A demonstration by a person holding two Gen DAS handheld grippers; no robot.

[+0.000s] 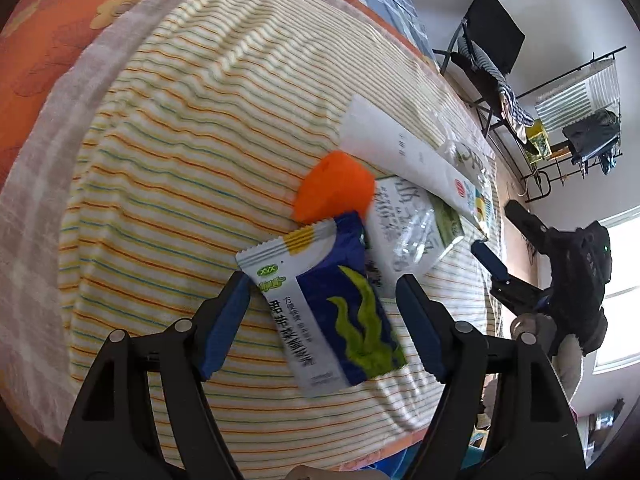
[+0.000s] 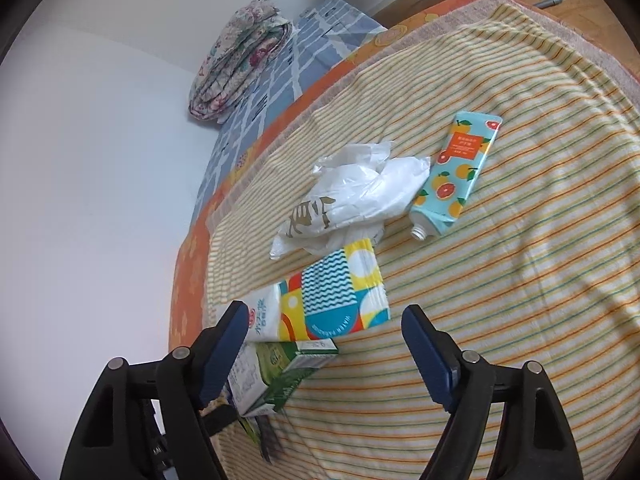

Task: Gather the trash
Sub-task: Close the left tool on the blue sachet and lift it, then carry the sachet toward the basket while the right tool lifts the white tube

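Left tongs (image 1: 322,322): jaws apart, pads clear of the wrapper lying between them.
Blue seaweed snack wrapper (image 1: 336,304): flat on the striped towel (image 1: 168,152) on the bed, green seaweed drawing, green logo, Chinese print.
Orange scrap (image 1: 334,184): just beyond the wrapper, touching its top edge.
Right tongs (image 2: 324,350): jaws apart, nothing clamped.
Patterned tissue pack (image 2: 320,300): between and just ahead of the right tongs; small writing too blurred to read.
Green-and-white carton (image 2: 276,372): beside the left pad, partly under the pack.
White plastic bag (image 2: 356,192): farther off, large Chinese characters.
Grapefruit-print tube (image 2: 456,180): beside the bag, cap off.
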